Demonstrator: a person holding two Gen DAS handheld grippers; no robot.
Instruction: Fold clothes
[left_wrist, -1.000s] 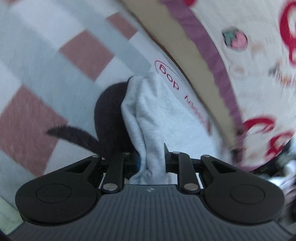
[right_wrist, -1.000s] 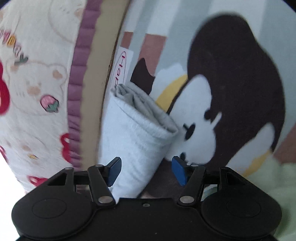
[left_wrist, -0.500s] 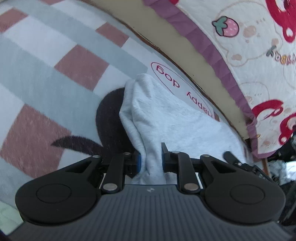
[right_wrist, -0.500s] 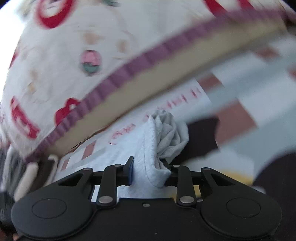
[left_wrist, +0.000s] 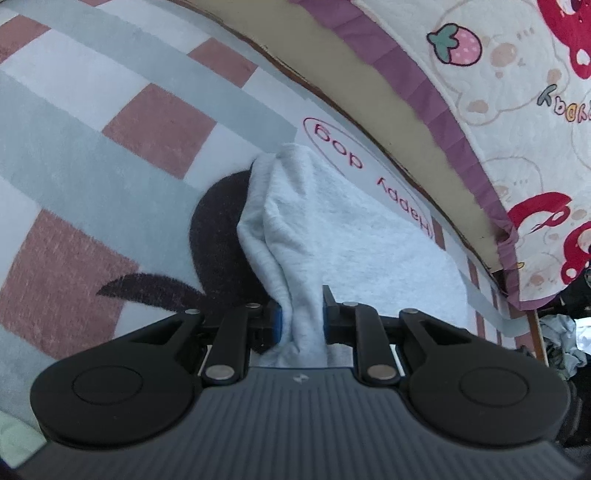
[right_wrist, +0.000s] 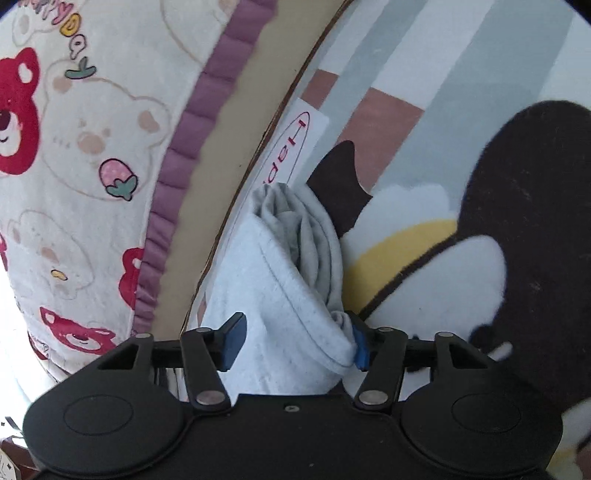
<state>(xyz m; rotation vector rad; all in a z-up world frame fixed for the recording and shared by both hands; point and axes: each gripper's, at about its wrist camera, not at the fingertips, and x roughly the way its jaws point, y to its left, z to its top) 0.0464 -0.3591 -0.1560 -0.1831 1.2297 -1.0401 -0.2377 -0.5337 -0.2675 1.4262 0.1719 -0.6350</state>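
Left tongs (left_wrist: 301, 314): clamped narrow on a bunched fold of the grey garment (left_wrist: 332, 229), cloth pinched between the blue pads and running out ahead of them

Right tongs (right_wrist: 295, 341): spread wide. Hemmed edge of the grey garment (right_wrist: 291, 295) sits between the fingers; it touches the right-hand blue pad (right_wrist: 360, 347), the left-hand pad stands clear of it. Not gripping as far as I can see

Garment lies on the rug (left_wrist: 92, 147), a checked one in grey-blue, white and dusty pink with a dark cartoon figure. From the right wrist view, folded layers stack up at the garment's far end, darker grey inner folds showing

Just beyond the garment on the rug: white label patch (left_wrist: 354, 162) with red "Happy dog" lettering in an oval, partly covered by the cloth

Past the label: bed edge (left_wrist: 388, 110), tan side panel, running along the rug. Above it a cream quilt (left_wrist: 517, 92) with purple ruffled trim, red bears and strawberries printed on it

Right wrist view has the same bed to the garment's left (right_wrist: 229, 155), rug figure's black, white and yellow patches to its right
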